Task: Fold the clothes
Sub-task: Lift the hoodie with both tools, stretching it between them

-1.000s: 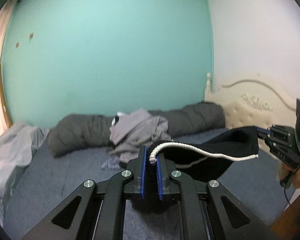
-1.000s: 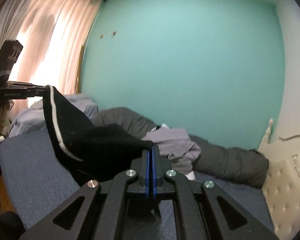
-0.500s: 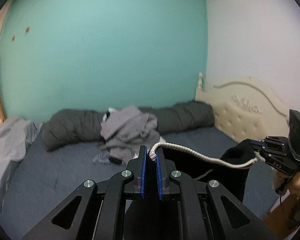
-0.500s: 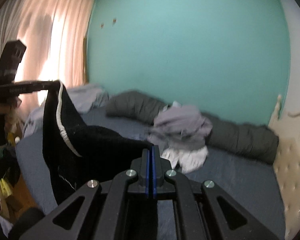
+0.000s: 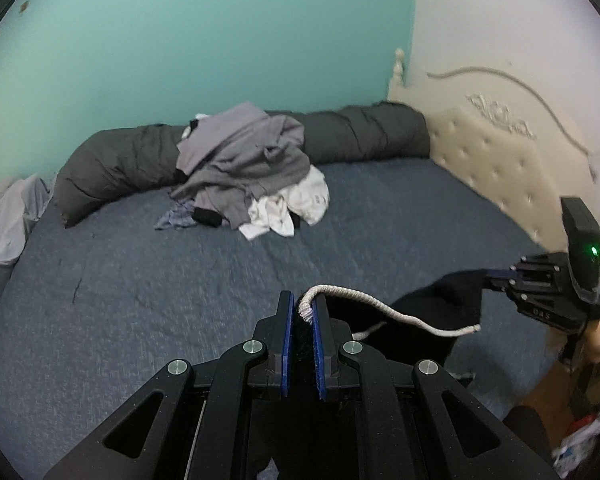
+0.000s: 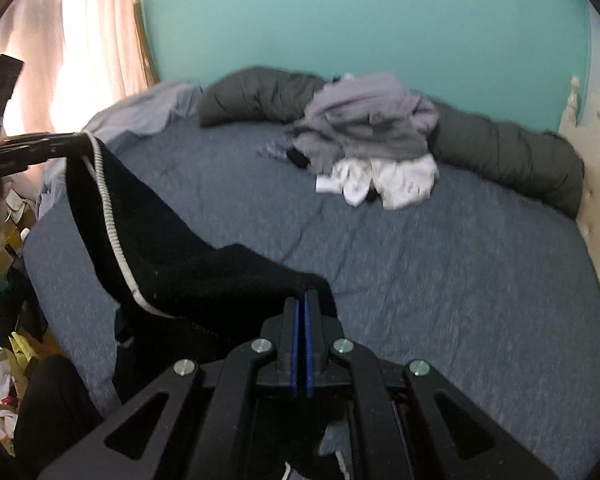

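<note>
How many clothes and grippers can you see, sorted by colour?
Black garment with a white cord, held up by both grippers: 1
Grey clothes in the heap: cannot separate, counted as 1 heap
White clothes under the heap: cannot separate, counted as 1 bunch
Black grippers: 2, left gripper and right gripper
Total: 5

Little can be read. In the left wrist view, the right hand-held gripper (image 5: 496,278) at the far right carries small pale letters on its black body that look like "DAS", though they are too small to be sure. The white clothes (image 5: 300,204) in the pile on the bed show faint dark marks, too blurred to read, and the right wrist view shows no legible text.
</note>
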`<state>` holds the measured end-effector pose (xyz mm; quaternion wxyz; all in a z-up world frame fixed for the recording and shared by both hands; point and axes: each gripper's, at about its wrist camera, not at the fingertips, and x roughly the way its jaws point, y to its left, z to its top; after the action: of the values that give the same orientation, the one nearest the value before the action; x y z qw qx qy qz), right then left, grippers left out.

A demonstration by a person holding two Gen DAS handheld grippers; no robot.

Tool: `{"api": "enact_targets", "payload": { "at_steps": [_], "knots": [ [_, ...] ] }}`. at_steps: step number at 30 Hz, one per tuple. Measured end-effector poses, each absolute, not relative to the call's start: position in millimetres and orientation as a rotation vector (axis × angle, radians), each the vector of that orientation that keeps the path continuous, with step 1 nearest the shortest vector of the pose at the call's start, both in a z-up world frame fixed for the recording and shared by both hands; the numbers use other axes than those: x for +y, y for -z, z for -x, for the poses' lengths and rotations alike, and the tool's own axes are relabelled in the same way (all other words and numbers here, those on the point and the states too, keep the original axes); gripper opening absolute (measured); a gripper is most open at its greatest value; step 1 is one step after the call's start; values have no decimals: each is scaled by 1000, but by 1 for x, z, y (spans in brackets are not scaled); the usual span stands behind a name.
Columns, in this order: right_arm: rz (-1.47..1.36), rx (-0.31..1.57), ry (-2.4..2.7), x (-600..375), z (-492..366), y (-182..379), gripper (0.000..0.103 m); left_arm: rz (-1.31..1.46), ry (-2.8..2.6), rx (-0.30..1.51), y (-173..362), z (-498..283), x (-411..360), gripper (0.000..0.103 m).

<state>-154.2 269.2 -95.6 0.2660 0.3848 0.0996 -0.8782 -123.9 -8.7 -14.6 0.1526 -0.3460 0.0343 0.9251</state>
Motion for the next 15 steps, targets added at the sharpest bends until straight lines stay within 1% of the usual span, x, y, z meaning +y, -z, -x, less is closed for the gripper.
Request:
{"api": "enact_targets", "payload": {
  "at_steps": [2,5,6,7,8,9,12,15],
  "knots": [
    [-1078,292,2366,268,156,109,4,1011,-2638,120,25,124,-3,10],
    [-1102,346,2368,267,148,121,19,1026,-2622,127,35,126,2,10],
    [-1109,360,2366,267,146,124,32,1031,-2618,127,38,126,4,10],
    [-1112,369,2367,267,144,126,41,1035,-2617,124,40,125,4,10],
    [-1108,368,2368,268,142,127,46,1040,-2615,120,42,126,5,10],
    [-1103,364,2369,268,140,128,54,1044,-2614,120,43,126,5,10],
    [-1082,348,2363,269,136,128,55,1044,-2612,123,45,130,7,10],
    [-1040,361,2358,260,133,123,61,1031,-2609,129,45,128,10,10]
  ]
}}
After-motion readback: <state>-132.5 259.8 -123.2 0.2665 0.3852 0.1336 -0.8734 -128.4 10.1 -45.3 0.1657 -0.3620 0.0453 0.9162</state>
